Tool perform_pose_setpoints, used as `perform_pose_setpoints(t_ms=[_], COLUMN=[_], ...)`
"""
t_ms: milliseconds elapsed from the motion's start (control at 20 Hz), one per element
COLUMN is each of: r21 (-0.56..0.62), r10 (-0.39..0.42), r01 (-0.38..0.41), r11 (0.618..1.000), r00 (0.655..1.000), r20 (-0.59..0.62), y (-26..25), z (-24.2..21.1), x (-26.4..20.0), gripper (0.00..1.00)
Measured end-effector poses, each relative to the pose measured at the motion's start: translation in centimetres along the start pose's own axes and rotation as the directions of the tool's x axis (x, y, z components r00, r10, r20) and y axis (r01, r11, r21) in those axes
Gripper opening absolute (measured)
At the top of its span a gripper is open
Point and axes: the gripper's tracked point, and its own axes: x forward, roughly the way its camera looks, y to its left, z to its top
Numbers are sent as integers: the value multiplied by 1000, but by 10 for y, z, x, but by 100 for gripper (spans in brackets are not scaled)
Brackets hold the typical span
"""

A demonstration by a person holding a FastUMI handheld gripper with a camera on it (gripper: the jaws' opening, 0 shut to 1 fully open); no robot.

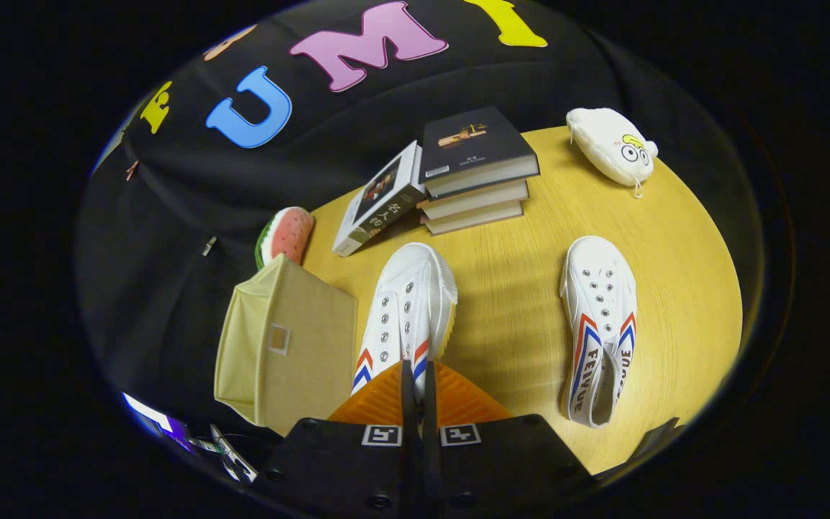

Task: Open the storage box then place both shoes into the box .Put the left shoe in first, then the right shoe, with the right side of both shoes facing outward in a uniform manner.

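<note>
Desk point(530, 317) surface is pale wood against the black cloth wall, with bare room between two white shoes. Hand-held gripper point(415, 382) fingers are nearly closed, gripping the heel of left shoe point(408, 310). Storage box point(292, 346) stands at the desk's left edge; right shoe point(599, 324) lies well apart, books point(472, 173) near the far edge.

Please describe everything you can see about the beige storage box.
The storage box looks like beige fabric, with a small label window on its near face. It stands at the edge of the wooden table, closed, beside the shoe that the gripper grips with shut jaws. A watermelon-slice toy lies just behind it.
</note>
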Motion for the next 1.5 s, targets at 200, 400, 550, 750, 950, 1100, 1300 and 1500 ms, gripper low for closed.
perform_pose_setpoints(t_ms=[200,400,550,750,950,1100,1300,1500], r21=[41,-37,-10,-15,47,118,183,211], r10=[81,154,233,272,272,248,183,131], r01=[-84,-152,-233,-272,-271,-240,-160,-96], r11=[996,988,972,962,961,964,970,973], r00=[994,985,971,962,962,967,977,979], r20=[66,79,52,16,-23,-64,-113,-158], y=[50,112,166,218,254,263,254,250], z=[26,36,31,14,-11,-37,-59,-75], x=[-25,-33,-28,-2,28,53,88,113], gripper=[5,5,5,5,4,5,5,5])
